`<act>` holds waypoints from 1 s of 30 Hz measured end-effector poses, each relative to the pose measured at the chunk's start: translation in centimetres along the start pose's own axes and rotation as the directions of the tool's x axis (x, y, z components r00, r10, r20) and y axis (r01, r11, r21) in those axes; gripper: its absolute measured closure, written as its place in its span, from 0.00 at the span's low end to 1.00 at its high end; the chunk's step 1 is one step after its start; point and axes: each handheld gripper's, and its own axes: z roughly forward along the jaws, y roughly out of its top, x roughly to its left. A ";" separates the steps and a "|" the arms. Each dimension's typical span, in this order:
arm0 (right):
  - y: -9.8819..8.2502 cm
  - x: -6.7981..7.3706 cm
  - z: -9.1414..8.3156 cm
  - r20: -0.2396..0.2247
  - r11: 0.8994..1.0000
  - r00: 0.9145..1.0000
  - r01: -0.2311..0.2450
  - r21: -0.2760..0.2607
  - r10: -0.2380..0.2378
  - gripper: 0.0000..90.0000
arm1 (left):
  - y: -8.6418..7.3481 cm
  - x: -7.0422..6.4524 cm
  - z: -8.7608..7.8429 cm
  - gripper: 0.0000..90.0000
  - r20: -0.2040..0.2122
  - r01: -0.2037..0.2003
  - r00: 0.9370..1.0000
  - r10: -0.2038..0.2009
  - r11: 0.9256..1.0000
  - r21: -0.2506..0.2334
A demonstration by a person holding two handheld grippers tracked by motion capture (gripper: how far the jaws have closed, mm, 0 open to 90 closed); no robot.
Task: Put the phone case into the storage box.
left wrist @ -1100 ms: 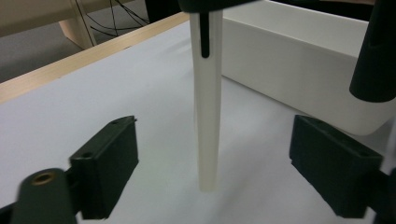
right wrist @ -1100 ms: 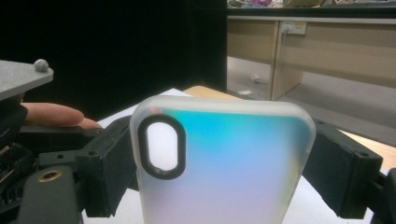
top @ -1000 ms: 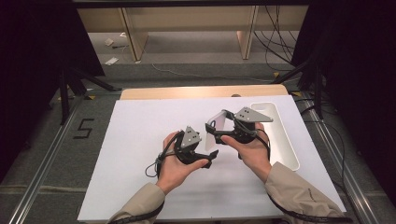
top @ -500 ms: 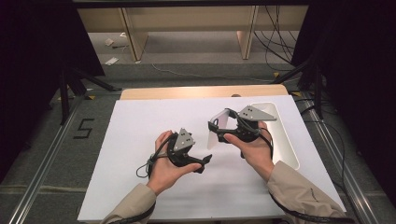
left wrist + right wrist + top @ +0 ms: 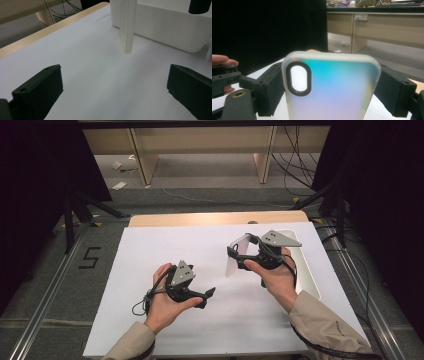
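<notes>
A frosted, translucent phone case [image 5: 237, 257] with a dark-rimmed camera hole stands upright above the white sheet. My right gripper [image 5: 241, 251] is shut on it; in the right gripper view the jaws press its two long edges [image 5: 332, 92]. My left gripper [image 5: 206, 298] sits to the left of the case, apart from it. Its jaws have just been opening and now stand wide with nothing between them [image 5: 115, 95]. The left gripper view shows the case [image 5: 128, 25] edge-on ahead.
A white oblong tray [image 5: 306, 270] lies at the right edge of the white sheet [image 5: 165, 250], just behind the right hand; its wall [image 5: 162, 27] stands behind the case. A wooden table edge [image 5: 200, 218] runs along the back.
The left hand has drawn away from the case, leftward and nearer the person. The right hand keeps the case where it was.
</notes>
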 end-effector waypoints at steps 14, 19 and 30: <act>0.7 -1.2 -0.9 0.033 1.000 0.999 -0.012 -0.020 0.013 0.20 | -0.8 0.5 -0.9 0.00 -0.014 0.005 1.000 -0.005 1.000 0.010; 0.8 -1.6 -1.1 0.045 1.000 0.999 -0.015 -0.024 0.016 0.20 | -1.0 0.7 -1.1 0.00 -0.018 0.007 1.000 -0.006 1.000 0.013; 1.2 -2.4 -1.6 0.076 0.999 0.997 -0.022 -0.031 0.024 0.20 | -1.5 1.0 -1.8 0.00 -0.019 0.002 1.000 -0.002 1.000 0.019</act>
